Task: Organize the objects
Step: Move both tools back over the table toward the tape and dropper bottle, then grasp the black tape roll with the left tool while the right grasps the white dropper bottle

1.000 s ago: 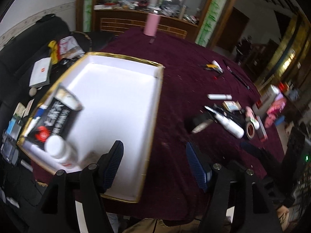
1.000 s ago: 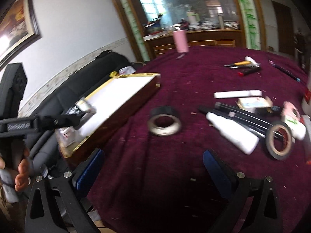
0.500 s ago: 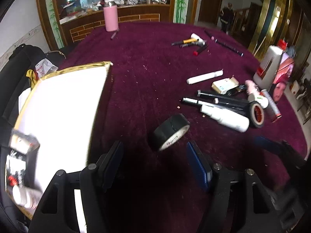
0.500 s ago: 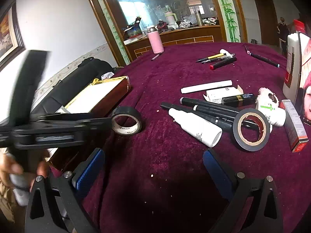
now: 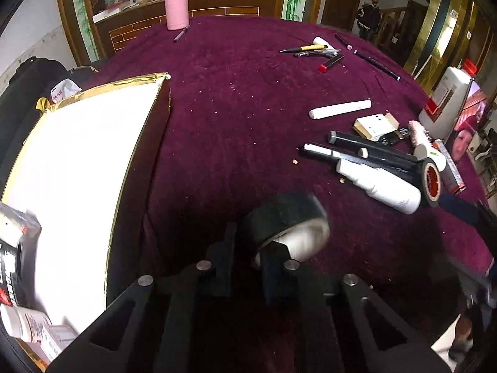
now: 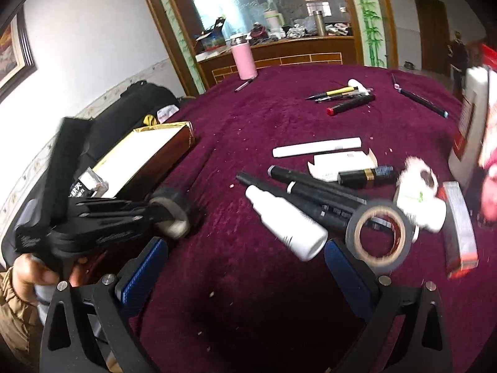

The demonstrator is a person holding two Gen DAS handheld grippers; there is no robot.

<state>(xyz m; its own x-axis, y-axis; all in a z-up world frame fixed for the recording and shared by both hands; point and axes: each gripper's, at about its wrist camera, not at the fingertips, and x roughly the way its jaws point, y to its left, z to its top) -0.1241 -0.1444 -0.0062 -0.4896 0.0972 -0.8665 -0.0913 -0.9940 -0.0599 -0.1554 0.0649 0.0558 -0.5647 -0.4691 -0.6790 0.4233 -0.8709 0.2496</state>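
My left gripper (image 5: pixel 248 248) is shut on a black tape roll (image 5: pixel 289 220), one finger inside its hole and one on its outer wall; the roll is tilted just above the maroon cloth. It also shows in the right wrist view (image 6: pixel 172 214), held by the left gripper (image 6: pixel 155 213). The gold-rimmed white tray (image 5: pixel 136 152) lies to the left, with a black box (image 5: pixel 15 261) and a white bottle (image 5: pixel 25 323) at its near end. My right gripper (image 6: pixel 245 264) is open and empty, above the cloth near a white bottle (image 6: pixel 285 223) and a second tape roll (image 6: pixel 380 236).
On the right lie black markers (image 5: pixel 372 152), a white tube (image 5: pixel 340 108), a small carton (image 5: pixel 376 126), a red box (image 6: pixel 459 230) and a white jug (image 5: pixel 447 102). Pens (image 5: pixel 313 51) and a pink flask (image 5: pixel 176 3) stand farther back. A black sofa (image 6: pixel 130 108) borders the table's left.
My left gripper swung from over the tray to the black tape roll and closed on it. My right gripper moved right and forward towards the bottle and second tape roll, staying open.
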